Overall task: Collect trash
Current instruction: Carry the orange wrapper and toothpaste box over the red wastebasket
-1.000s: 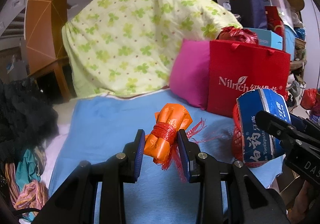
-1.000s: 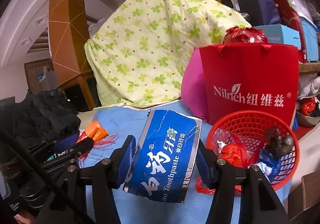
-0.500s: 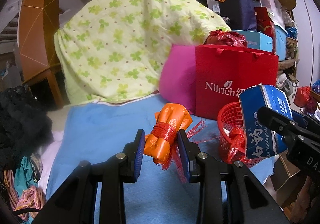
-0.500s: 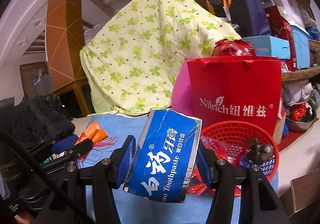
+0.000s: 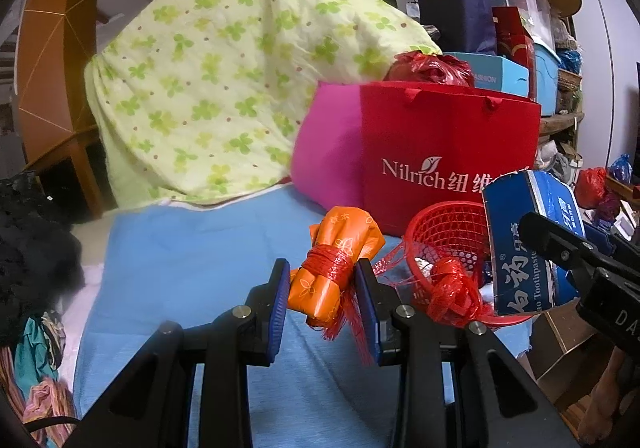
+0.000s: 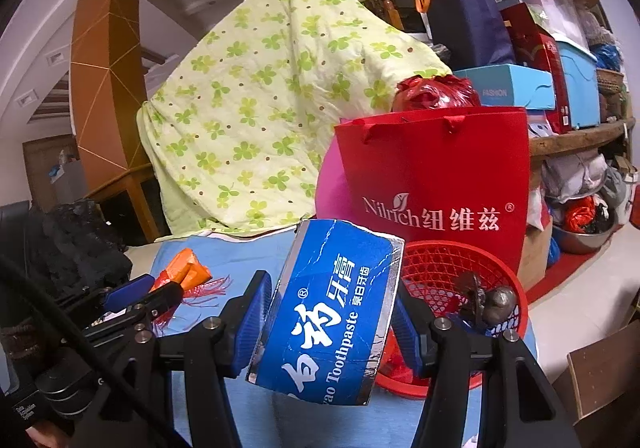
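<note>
My left gripper [image 5: 323, 290] is shut on an orange wrapper bundle [image 5: 334, 268] tied with red string, held above the blue sheet [image 5: 192, 260]. It also shows in the right wrist view [image 6: 186, 274]. My right gripper [image 6: 328, 316] is shut on a blue toothpaste box [image 6: 328, 312], also in the left wrist view [image 5: 524, 244], held at the near rim of the red mesh basket [image 6: 452, 268]. The basket [image 5: 448, 232] holds several trash pieces and stands to the right of the orange bundle.
A red Nilrich paper bag [image 6: 436, 175] and a pink cushion [image 5: 326, 151] stand just behind the basket. A green clover quilt [image 5: 224, 87] lies at the back. Dark clothes [image 5: 28, 248] lie at the left. A cluttered shelf [image 6: 560, 67] is at the right.
Both grippers have moved right and toward the red basket with their loads. The toothpaste box now overlaps the basket's near rim. Both grips are unchanged.
</note>
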Available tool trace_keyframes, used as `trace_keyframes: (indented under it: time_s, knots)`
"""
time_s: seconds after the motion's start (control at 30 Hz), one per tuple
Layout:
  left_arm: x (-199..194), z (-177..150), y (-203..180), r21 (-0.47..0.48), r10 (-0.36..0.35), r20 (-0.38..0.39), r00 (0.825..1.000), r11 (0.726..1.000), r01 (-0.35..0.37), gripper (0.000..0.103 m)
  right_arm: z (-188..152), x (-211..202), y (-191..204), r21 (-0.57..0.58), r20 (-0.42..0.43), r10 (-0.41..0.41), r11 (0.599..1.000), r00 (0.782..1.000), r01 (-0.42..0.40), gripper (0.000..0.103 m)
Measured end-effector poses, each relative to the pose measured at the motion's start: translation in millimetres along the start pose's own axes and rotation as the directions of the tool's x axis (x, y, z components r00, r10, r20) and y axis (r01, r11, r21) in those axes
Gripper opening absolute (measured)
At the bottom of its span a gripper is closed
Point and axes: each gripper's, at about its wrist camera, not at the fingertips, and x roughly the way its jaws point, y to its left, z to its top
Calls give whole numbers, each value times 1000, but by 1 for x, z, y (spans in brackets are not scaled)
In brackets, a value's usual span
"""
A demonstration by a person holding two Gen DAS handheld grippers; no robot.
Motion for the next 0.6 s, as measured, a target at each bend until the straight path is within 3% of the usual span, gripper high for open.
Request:
trace_keyframes:
  time_s: [0.6]
  knots:
    - [22, 13, -39, 36, -62, -10, 998, 997, 62, 35, -1, 8, -46, 57, -19, -63, 996, 998, 64, 61]
